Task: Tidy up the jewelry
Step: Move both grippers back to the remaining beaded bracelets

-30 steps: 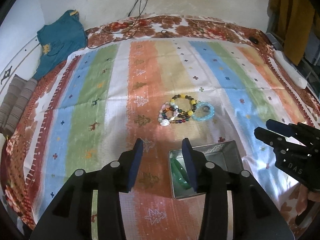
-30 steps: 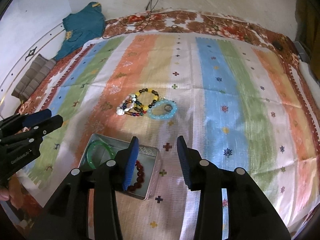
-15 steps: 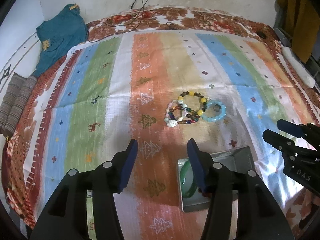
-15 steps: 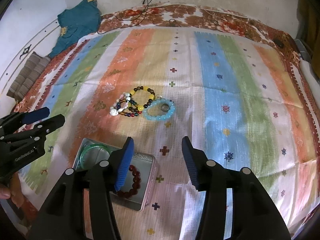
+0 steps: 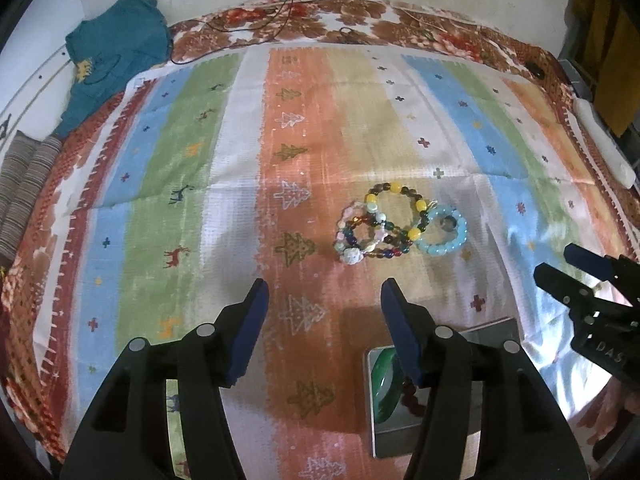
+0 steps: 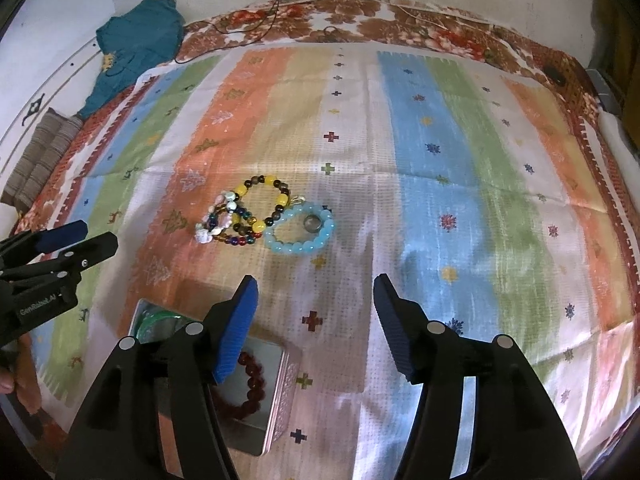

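Blue-padded and black, the left gripper [image 5: 324, 292] hangs over the striped cloth [image 5: 180, 160] with its jaws opening and nothing between them. The right gripper [image 6: 314, 286] does the same, jaws spreading, empty, above bare cloth just past the metal tin [image 6: 276, 396]. Inside that tin lie a green bangle [image 5: 384, 384] and a dark red bead bracelet [image 6: 250, 380]. Ahead of both grippers, untouched, sit the light blue bracelet [image 6: 298, 246], a small ring [image 6: 311, 222] inside it, and tangled multicoloured bracelets [image 6: 240, 216].
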Motion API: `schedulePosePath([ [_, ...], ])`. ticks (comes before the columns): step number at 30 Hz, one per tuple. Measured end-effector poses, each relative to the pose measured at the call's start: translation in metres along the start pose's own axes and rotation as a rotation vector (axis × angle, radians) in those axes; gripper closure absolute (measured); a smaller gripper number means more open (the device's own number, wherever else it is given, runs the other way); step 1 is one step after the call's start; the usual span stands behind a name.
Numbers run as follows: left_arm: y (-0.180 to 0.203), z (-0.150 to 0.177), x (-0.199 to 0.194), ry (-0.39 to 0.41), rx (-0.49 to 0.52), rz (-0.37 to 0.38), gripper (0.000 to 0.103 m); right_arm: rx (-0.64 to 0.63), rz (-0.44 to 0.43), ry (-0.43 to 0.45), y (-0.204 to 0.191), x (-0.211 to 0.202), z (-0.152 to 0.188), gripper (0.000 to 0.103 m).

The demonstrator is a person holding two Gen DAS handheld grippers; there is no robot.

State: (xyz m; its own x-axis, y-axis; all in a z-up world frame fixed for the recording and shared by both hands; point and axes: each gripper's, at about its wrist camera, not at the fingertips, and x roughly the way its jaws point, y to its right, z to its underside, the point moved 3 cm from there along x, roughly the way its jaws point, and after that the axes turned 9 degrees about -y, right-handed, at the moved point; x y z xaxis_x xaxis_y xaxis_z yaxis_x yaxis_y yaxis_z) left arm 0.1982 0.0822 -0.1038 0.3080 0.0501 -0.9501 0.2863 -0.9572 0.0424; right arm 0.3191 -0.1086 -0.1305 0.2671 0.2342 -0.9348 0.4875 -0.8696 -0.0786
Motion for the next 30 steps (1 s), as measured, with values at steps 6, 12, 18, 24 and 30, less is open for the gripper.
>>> schedulePosePath([
  [6,0.001,-0.009,0.012,-0.02,0.01,-0.001,0.042,0.002,-0.012,-0.019,-0.003,0.01,-0.007,0.041],
  [12,0.001,-0.016,0.029,-0.053,0.02,-0.005,0.042,0.005,0.01,-0.025,-0.004,0.021,-0.015,0.041],
  [18,-0.002,-0.022,0.049,-0.087,0.015,-0.008,0.042,0.018,0.012,-0.072,-0.005,0.04,-0.021,0.041],
  [24,-0.003,-0.024,0.064,-0.11,0.017,-0.004,0.042,0.009,-0.018,-0.083,-0.008,0.053,-0.027,0.041],
  [30,-0.004,-0.03,0.07,-0.11,0.01,0.001,0.042,-0.003,-0.001,-0.099,-0.01,0.067,-0.034,0.041],
])
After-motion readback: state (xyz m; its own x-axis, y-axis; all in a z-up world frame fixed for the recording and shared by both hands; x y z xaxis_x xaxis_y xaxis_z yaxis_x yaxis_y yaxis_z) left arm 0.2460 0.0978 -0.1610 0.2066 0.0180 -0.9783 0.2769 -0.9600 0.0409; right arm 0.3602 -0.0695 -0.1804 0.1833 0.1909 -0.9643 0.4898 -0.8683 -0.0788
